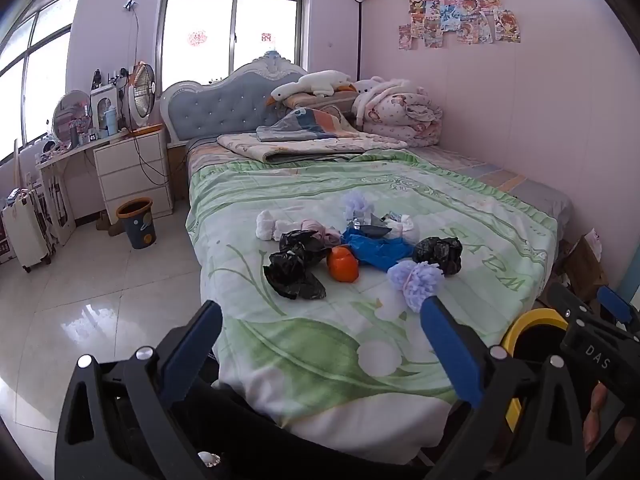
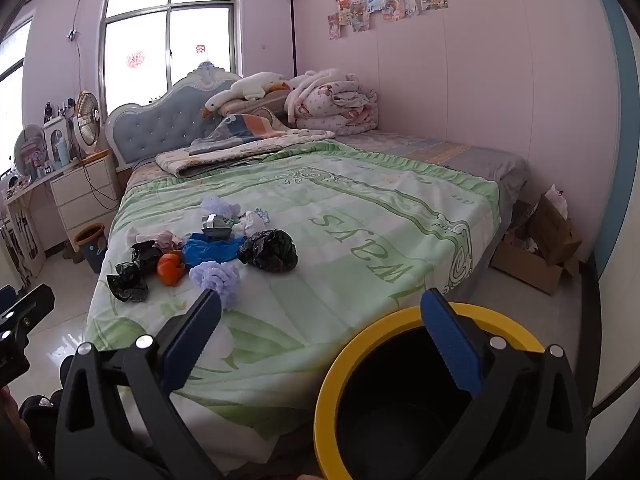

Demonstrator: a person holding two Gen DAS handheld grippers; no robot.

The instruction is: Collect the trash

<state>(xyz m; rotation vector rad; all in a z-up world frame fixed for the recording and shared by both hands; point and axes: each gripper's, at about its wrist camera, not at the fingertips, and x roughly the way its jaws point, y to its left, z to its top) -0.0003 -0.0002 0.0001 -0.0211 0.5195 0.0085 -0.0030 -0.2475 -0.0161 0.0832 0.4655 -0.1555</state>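
The bed (image 1: 360,352) fills both views, green quilt spread flat, trash heaped mid-mattress. The yellow-rimmed bin (image 2: 340,364) sits at the foot, likely parked close for short drops. In the pile: black bags (image 1: 294,268), a blue bag (image 1: 378,250), an orange lump (image 1: 343,265), a lilac pompom (image 1: 416,280) nearest. The left tongs (image 1: 320,344) and right tongs (image 2: 320,340) both gape wide, holding nothing, aimed slightly downward at the pile.

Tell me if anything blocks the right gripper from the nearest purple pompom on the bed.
Nothing visible does. The right gripper is open and empty, and only bare green bedspread lies between it and the purple pompom.
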